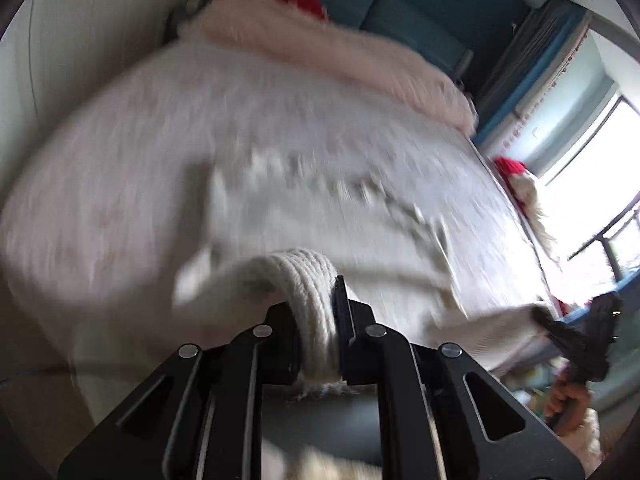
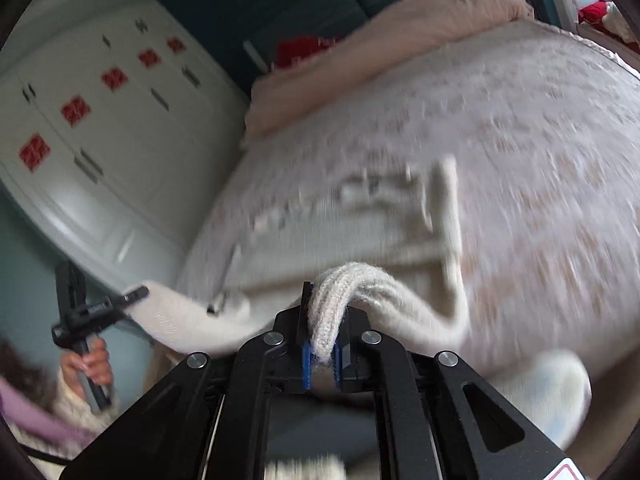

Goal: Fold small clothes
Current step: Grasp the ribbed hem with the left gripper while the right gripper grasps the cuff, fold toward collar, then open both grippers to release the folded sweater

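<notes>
A cream knitted sweater lies spread on the bed, blurred by motion. My left gripper is shut on a ribbed edge of the sweater, which bulges up between the jaws. My right gripper is shut on another ribbed edge of the sweater, the knit folded over between the blue pads. Each gripper also shows in the other's view: the right gripper at the lower right, the left gripper at the lower left, each held by a hand and pinching the cloth.
The bed has a pale patterned cover and a pink blanket at its far end. A white wardrobe with red stickers stands to the left. A bright window is on the right.
</notes>
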A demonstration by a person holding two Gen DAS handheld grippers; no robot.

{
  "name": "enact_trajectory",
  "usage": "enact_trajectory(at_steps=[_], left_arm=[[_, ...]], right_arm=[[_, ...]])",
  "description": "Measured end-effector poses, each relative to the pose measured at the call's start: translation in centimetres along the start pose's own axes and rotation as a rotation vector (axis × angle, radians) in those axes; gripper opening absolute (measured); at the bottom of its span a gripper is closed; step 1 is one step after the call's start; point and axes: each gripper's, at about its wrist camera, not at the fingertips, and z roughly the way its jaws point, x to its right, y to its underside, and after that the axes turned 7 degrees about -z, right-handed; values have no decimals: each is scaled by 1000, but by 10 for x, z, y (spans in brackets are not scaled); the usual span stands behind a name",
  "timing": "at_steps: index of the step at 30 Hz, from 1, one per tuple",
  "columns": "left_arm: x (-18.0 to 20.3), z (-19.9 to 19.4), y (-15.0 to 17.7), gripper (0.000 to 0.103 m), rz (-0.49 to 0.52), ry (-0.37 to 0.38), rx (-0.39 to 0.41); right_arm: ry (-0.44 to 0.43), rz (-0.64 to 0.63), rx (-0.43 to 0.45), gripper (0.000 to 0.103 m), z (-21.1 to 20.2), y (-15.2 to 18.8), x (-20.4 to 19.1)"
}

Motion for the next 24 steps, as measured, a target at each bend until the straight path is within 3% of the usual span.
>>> enact_trajectory(at_steps=[4,7,9,10,11,13,14,15,18,24], left_arm=[[4,80,-59,13,8,-92,56],[-6,161,-87,20,-38,-209,2],[-21,205,-92,34,-97,-314,-45],[-31,219,-94,33,-125,-355,-59],[-38,220,-92,32,-146,-362,-56],[-50,205,-94,40,-171,-317,-5],[-55,189,-95,51,-171,-288,34],[-58,179,-94,61,-167,-270,54],[-64,149,-88,73,-107,-198,90],[-41,183,-67,80,122,-210,-6]], right_arm=[[36,80,37,8,85,-61,50],[63,166,2,16,145,-77,86],[68,226,-52,17,182,-80,110],[104,230,-58,17,188,-76,113],[122,224,-47,17,191,-78,117],[94,234,26,30,176,-81,119],[105,225,63,49,163,-81,116],[139,193,109,60,148,-80,112],[173,94,130,62,126,-71,100],[296,-74,-74,66,171,-48,99]])
